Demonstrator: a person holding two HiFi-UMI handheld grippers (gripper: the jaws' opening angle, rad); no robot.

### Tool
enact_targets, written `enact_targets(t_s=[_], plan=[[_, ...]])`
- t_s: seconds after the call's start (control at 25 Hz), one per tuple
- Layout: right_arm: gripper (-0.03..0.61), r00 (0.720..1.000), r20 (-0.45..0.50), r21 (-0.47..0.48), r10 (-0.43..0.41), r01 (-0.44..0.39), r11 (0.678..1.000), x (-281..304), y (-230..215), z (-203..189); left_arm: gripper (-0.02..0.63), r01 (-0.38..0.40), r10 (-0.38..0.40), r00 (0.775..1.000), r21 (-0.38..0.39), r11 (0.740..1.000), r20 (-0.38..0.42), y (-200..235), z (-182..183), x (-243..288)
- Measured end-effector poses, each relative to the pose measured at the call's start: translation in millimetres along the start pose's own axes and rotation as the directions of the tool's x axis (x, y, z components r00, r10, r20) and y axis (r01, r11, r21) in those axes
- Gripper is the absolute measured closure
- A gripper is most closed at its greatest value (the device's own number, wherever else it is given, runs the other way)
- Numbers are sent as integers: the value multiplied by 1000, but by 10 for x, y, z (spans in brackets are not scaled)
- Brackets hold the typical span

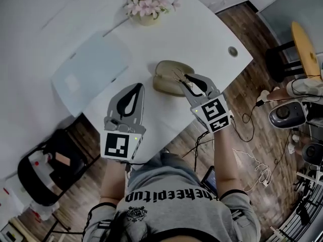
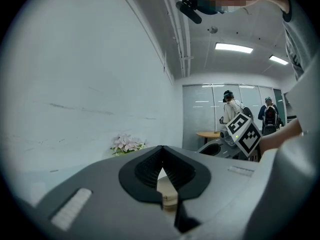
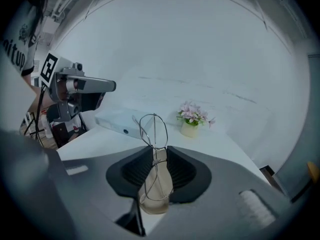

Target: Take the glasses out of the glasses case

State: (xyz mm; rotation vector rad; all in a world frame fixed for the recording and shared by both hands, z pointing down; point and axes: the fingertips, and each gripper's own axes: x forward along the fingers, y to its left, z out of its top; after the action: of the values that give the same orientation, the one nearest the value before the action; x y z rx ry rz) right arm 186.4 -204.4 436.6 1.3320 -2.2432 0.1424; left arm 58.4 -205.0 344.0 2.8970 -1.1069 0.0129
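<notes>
Glasses case (image 1: 166, 82) partly behind right gripper (image 1: 186, 79), only a sliver between left gripper's (image 2: 162, 149) jaws

Source: ceiling light panels (image 2: 233, 47) high above and beyond the left gripper (image 2: 162, 151); cool, even, fairly bright.
Glare: the panels burn out to white.
Shadows: soft and faint on the table (image 1: 207, 39) beside the right gripper (image 1: 187, 79).
Distortion: both gripper views fisheye, lines bowed, corners black.
Focus: gripper bodies nearest each lens soft; glasses (image 3: 154, 129) rims in the right gripper's jaws crisp.
Head view: slightly dull, low contrast, edges curved.
</notes>
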Motion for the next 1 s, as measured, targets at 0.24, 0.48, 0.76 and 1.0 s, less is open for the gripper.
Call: enact_targets(t_s=[0.24, 0.48, 0.76, 1.0], plan=[[488, 996, 55, 50, -64, 61, 997, -340, -10, 39, 594, 17, -17, 1000, 32, 999, -24, -169, 55, -62], [488, 987, 109, 101, -115, 104, 989, -686, 55, 71, 594, 39, -39, 999, 48, 998, -6, -365, 161, -150], [488, 972, 161, 141, -170, 148, 979, -1036, 130, 97, 594, 67, -67, 998, 64, 996, 12, -583, 268, -236], [488, 953, 210, 170, -217, 183, 968, -1320, 215, 163, 594, 97, -99, 995, 82, 992, 29, -748, 350, -338]])
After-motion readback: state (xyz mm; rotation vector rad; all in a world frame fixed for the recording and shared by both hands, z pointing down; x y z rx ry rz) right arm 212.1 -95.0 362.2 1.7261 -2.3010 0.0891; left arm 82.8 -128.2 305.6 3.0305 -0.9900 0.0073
